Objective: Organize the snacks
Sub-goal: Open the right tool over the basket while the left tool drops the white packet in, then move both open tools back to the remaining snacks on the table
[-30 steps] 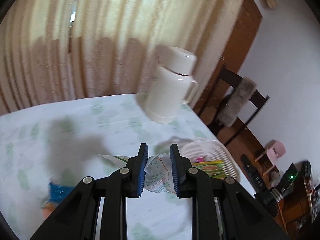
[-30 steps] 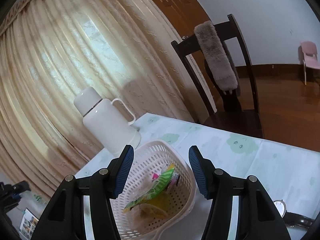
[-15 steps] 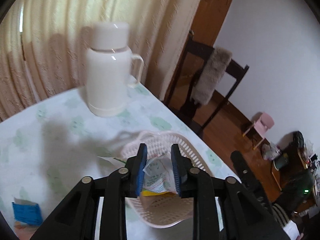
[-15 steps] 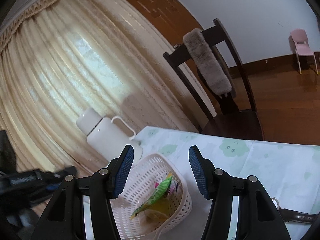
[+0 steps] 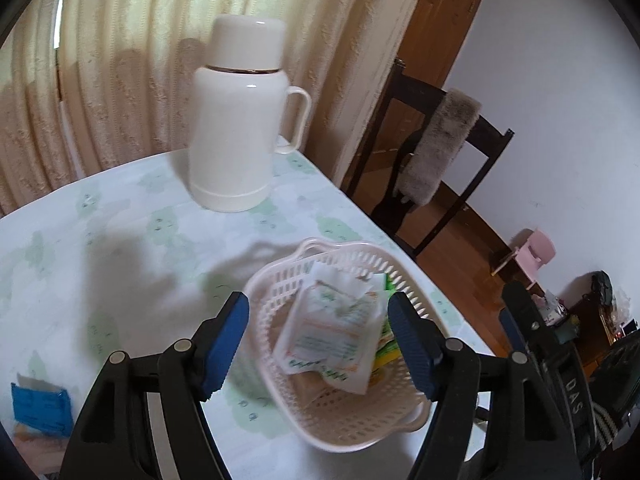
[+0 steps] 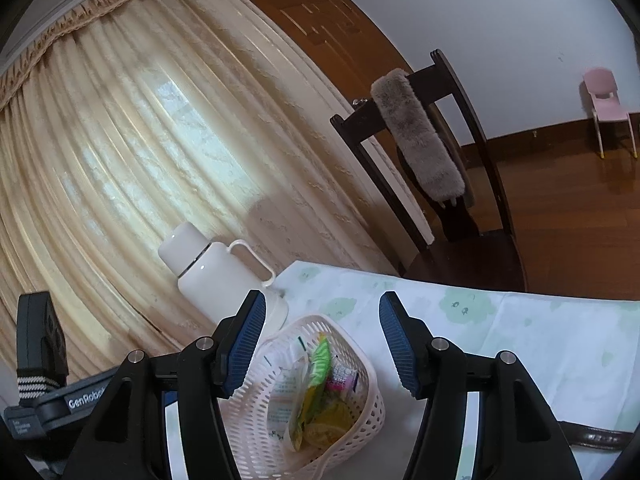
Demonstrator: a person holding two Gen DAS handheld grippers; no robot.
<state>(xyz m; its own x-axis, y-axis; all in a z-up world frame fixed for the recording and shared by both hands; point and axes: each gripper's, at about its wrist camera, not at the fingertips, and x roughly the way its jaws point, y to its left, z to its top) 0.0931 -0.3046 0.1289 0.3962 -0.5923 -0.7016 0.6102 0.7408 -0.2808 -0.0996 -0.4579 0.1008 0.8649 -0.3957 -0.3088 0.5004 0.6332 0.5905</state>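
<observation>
Resting in the white plastic basket (image 5: 336, 420) at lower centre of the left wrist view, the white snack packet (image 5: 332, 332) lies tilted on top of the green and yellow packets (image 6: 316, 392). The left gripper (image 5: 320, 340) has just been opening: its blue pads (image 5: 224, 340) now stand apart on either side of the packet, clear of it. In the right wrist view the basket appears at lower centre, framed between the separated fingers of the right gripper (image 6: 322, 344), which holds nothing. The basket stands on a table with a pale green-print cloth (image 5: 120, 248). A white thermos (image 5: 236, 120) stands upright beyond the basket, near the curtain (image 5: 120, 40). A blue packet (image 5: 40, 408) lies at lower left. A dark wooden chair (image 6: 448, 184) carrying a grey furry cover stands at right.
</observation>
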